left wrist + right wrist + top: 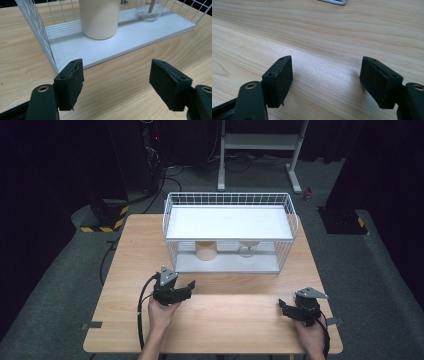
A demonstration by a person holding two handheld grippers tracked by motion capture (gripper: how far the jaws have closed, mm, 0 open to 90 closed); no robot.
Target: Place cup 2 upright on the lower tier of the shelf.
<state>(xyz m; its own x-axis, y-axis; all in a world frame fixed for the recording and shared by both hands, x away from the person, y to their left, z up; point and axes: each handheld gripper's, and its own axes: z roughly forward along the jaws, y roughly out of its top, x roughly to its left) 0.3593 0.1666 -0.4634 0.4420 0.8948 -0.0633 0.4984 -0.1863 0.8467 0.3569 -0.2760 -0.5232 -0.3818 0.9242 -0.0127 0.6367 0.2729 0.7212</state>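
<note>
Pointing its wide, empty jaws toward the wire rack [230, 232], the left hand-held gripper [176, 289] sits nearer the cream tumbler [99, 18], which stands upright on the rack's lower shelf, straight ahead. The right hand-held gripper [295, 308], also wide and empty, hovers over bare counter [337, 37], well apart.

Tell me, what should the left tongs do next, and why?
Probably ease forward into the rack's open front toward the cup. The left tongs stand open with nothing between them, facing the cup on the lower shelf, with bare table still in between. The right tongs rest open over the table.
</note>
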